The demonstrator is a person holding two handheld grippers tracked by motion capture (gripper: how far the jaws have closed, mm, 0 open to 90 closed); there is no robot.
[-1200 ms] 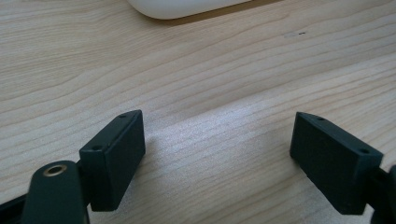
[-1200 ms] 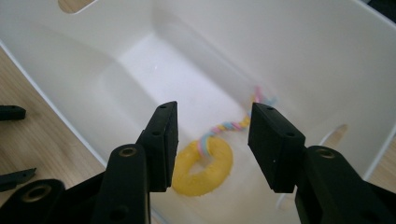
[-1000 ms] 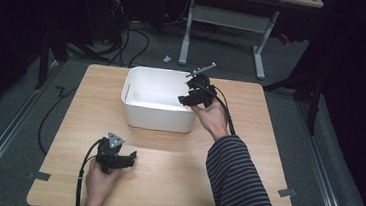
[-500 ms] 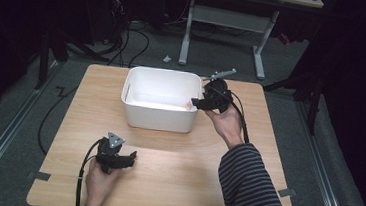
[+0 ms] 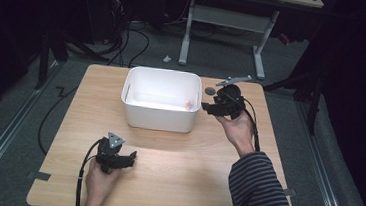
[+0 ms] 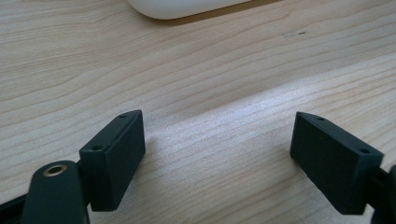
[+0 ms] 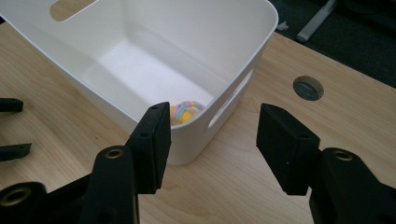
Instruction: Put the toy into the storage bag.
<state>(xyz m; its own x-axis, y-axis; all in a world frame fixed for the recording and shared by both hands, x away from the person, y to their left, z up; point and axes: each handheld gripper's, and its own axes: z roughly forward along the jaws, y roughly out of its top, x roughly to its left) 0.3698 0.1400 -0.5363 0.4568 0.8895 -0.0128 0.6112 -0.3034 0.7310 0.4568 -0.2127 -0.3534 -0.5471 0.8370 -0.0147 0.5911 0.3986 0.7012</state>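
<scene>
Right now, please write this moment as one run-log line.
right gripper: open, empty, jaws just opening, beside white bin | colourful toy: in bin | left gripper: open, empty, over table

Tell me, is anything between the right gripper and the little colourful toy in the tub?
Yes. The white tub's near wall stands between the right gripper and the toy, which lies inside in the corner.

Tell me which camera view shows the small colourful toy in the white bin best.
The right gripper view: the pastel toy lies close, in the white bin's near corner. The high view gives a tiny pink speck. The left gripper view catches the bin's bottom edge.
</scene>
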